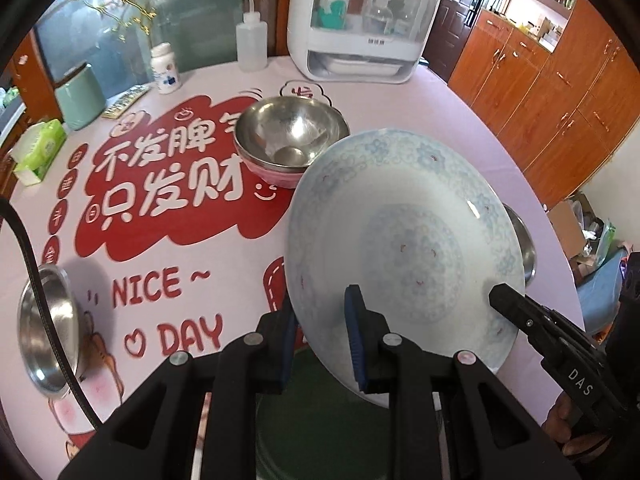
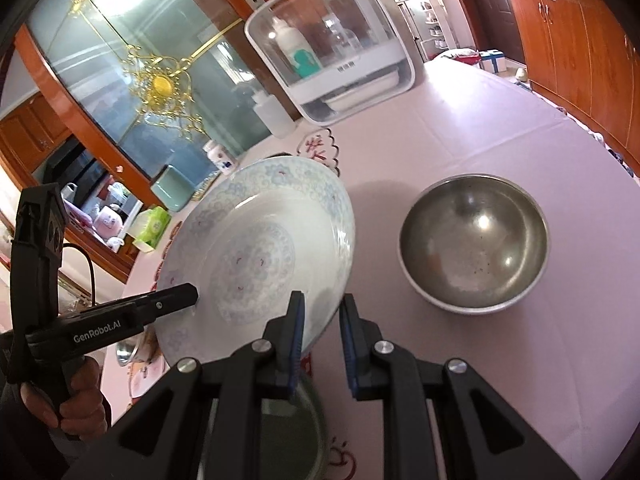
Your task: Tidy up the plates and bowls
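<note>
A white plate with a pale blue pattern (image 1: 404,248) (image 2: 256,256) hangs tilted above the table. My left gripper (image 1: 322,320) is shut on its near rim, and its tip shows as the left gripper (image 2: 188,294) in the right wrist view. My right gripper (image 2: 323,312) is shut on the rim on the other side; its finger (image 1: 516,312) lies against the plate. A green plate (image 1: 320,420) (image 2: 288,432) lies below, between the fingers. A steel bowl (image 1: 290,132) sits nested in a pink bowl (image 1: 272,174). Another steel bowl (image 2: 474,244) stands to the right.
A third steel bowl (image 1: 48,332) sits at the table's left edge. At the back stand a white dish cabinet (image 1: 360,40), a squeeze bottle (image 1: 250,40), a pill bottle (image 1: 164,68), a green container (image 1: 80,96) and a tissue box (image 1: 36,148). Wooden cupboards (image 1: 552,92) line the right.
</note>
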Available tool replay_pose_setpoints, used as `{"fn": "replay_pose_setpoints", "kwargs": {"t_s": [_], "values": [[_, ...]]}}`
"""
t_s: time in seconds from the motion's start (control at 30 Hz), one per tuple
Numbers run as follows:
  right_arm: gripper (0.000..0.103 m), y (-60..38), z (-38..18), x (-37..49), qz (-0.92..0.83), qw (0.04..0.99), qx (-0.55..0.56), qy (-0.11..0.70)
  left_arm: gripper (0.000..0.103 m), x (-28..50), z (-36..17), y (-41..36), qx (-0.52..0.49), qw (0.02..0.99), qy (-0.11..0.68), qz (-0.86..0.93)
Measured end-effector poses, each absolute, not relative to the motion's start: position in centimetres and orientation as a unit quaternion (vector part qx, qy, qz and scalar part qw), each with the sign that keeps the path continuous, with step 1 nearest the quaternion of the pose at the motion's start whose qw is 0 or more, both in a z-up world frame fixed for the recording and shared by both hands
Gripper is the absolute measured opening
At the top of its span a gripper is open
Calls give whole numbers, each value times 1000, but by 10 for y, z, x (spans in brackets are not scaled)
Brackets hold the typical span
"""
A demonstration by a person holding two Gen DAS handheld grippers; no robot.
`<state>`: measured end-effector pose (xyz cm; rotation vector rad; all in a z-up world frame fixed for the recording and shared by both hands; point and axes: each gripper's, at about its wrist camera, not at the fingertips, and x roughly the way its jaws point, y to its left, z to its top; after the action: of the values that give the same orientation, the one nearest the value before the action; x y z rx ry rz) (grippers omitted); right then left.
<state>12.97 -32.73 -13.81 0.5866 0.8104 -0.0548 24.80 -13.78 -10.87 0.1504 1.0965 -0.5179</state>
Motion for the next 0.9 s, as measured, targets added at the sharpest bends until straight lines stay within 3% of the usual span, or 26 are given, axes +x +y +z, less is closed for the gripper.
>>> {"fn": "replay_pose_setpoints", "kwargs": {"t_s": [0.9], "values": [[17, -249, -82, 38, 87, 898, 233, 362, 21, 97, -49, -25, 15, 865, 475, -163]]}}
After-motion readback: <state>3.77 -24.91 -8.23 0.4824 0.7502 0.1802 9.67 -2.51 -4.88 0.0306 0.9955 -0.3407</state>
